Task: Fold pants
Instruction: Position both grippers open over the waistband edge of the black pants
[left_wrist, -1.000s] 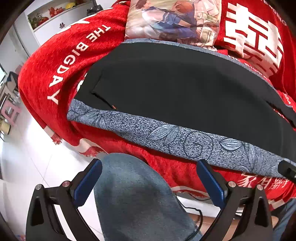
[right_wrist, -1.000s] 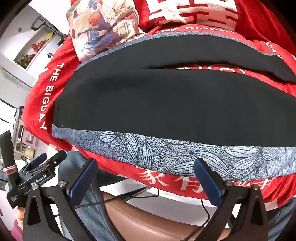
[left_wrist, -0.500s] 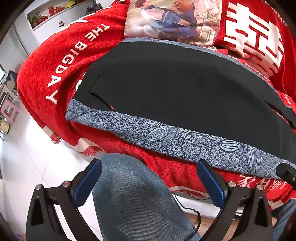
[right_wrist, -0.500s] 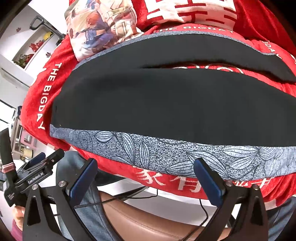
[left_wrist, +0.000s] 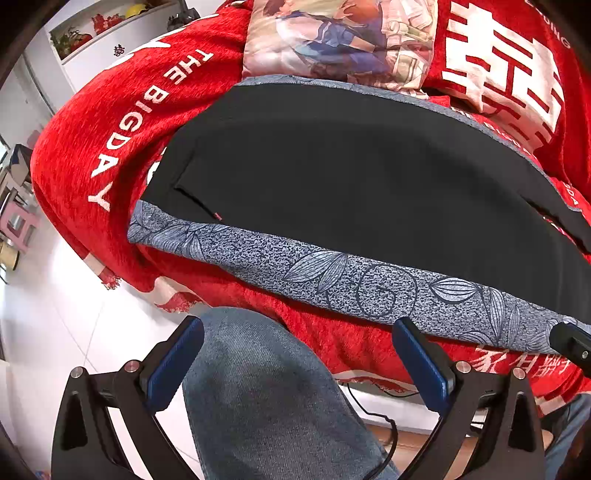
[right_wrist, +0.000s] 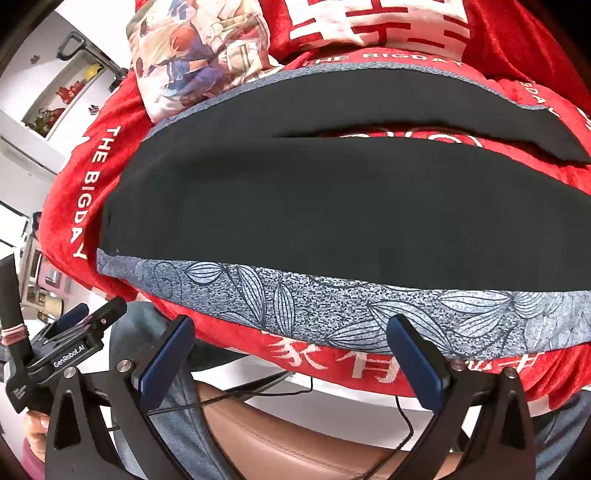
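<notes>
pants (left_wrist: 369, 192) | black, grey leaf-print side stripe | spread flat, unfolded | legs slightly apart, on red blanket (left_wrist: 110, 147)

Both grippers hang off the front edge with jaws wide, nothing between the pads. Ahead of the left gripper (left_wrist: 297, 354) a denim knee (left_wrist: 266, 387) fills most of the gap. Right gripper (right_wrist: 290, 354) has a clear run up to the pants (right_wrist: 332, 206). The cartoon pillow (right_wrist: 192, 55) seems to touch the far waistband corner, crowding that side.
</notes>
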